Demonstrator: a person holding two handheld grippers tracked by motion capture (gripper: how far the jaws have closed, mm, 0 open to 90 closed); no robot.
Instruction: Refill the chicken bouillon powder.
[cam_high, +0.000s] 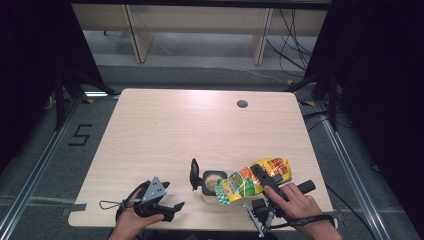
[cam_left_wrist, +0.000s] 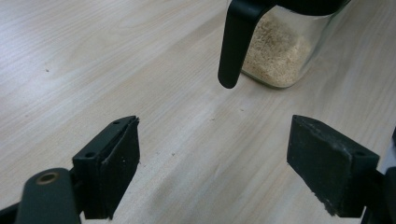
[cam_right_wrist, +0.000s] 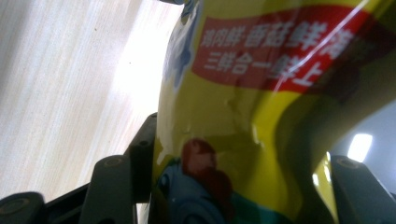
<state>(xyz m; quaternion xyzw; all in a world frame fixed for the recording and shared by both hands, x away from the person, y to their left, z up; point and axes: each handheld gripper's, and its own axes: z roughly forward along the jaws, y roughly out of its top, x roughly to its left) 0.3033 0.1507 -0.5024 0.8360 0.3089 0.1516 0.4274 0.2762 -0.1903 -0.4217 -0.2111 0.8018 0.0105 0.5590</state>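
Seasoning refill under way at the surface's near edge

The right claw is gripping the yellow seasoning packet, tilting its mouth over the open glass jar; the left claw is waiting wide open, empty.

A red band on the yellow seasoning bag carries white Chinese characters in two lines, reading roughly 鸡肉鲜·香菇鲜·海 above 三鲜合一鲜上, though glare blurs some strokes. On the floor left of the desk, black tape forms a large numeral 5. Smaller print on the bag is too blurred to read.
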